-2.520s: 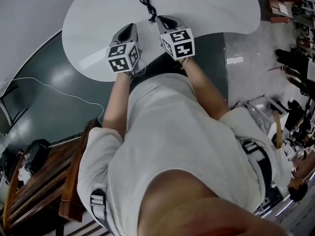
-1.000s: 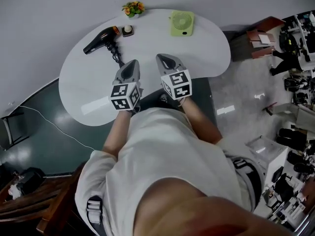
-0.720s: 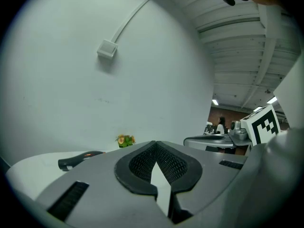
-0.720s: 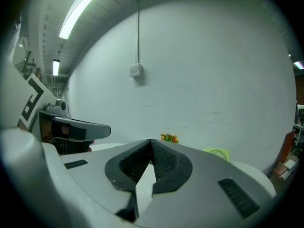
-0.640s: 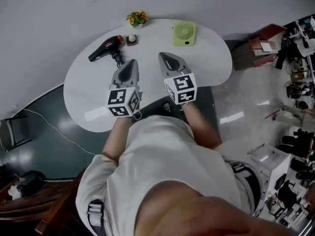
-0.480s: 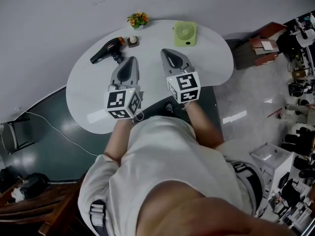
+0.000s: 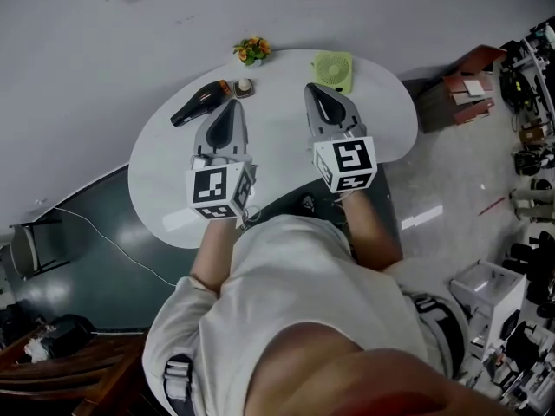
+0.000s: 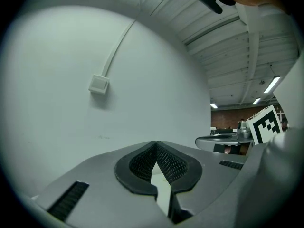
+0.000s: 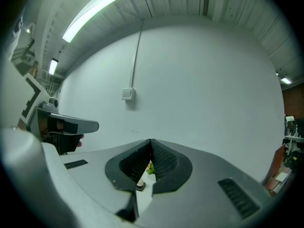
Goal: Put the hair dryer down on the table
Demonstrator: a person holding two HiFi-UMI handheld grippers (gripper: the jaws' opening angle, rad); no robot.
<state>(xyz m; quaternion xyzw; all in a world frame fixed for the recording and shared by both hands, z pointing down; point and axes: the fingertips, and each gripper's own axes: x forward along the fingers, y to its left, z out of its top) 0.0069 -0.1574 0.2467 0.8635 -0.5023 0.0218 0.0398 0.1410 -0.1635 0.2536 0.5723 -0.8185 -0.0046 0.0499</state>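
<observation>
The black hair dryer (image 7: pixel 199 104) lies on the white rounded table (image 7: pixel 277 150) at its far left, nozzle pointing left, its orange-trimmed rear end toward a small round object (image 7: pixel 244 86). My left gripper (image 7: pixel 229 109) hovers just right of the dryer, shut and holding nothing. My right gripper (image 7: pixel 316 90) hangs over the table's far middle, also shut and empty. In the left gripper view the left gripper (image 8: pixel 155 144) points up at a bare white wall. The right gripper (image 9: pixel 150 141) shows its tips together in the right gripper view, with the small flower pot (image 9: pixel 149 168) glimpsed behind them.
A green desk fan (image 7: pixel 333 69) lies at the table's far right and a small flower pot (image 7: pixel 251 50) at the far edge. A wall switch box (image 8: pixel 99 84) is on the wall. Shelves and clutter (image 7: pixel 529 85) fill the floor to the right, a cable (image 7: pixel 104 232) runs left.
Both grippers have risen and moved forward over the table, so their tips now reach near the dryer and the fan. The dryer lies unmoved on the table.
</observation>
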